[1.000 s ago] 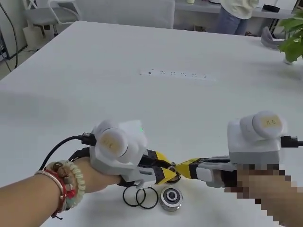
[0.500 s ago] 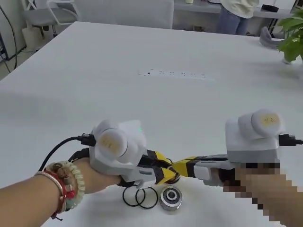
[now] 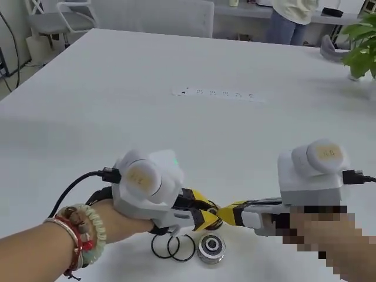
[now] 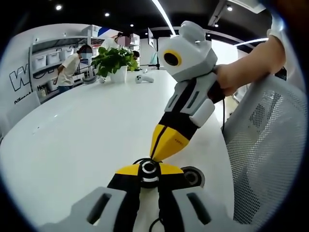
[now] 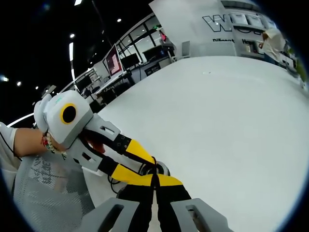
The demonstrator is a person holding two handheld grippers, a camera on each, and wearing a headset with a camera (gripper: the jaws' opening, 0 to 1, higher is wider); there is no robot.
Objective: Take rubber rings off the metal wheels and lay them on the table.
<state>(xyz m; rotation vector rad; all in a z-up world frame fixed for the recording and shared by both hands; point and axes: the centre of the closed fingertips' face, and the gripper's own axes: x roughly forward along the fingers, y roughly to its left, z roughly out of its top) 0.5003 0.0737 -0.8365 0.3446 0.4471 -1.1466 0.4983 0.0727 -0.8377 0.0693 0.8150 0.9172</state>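
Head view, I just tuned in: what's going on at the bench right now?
A person works two handheld grippers low over the white table. The left gripper is shut on a small metal wheel. The right gripper meets it tip to tip, jaws together at the wheel's rim; whether it pinches a ring is too small to tell. Two black rubber rings already lie side by side on the table, with a second wheel beside them.

The rubber rings (image 3: 173, 247) are black, the metal wheel (image 3: 210, 247) silver, the table (image 3: 176, 129) white.
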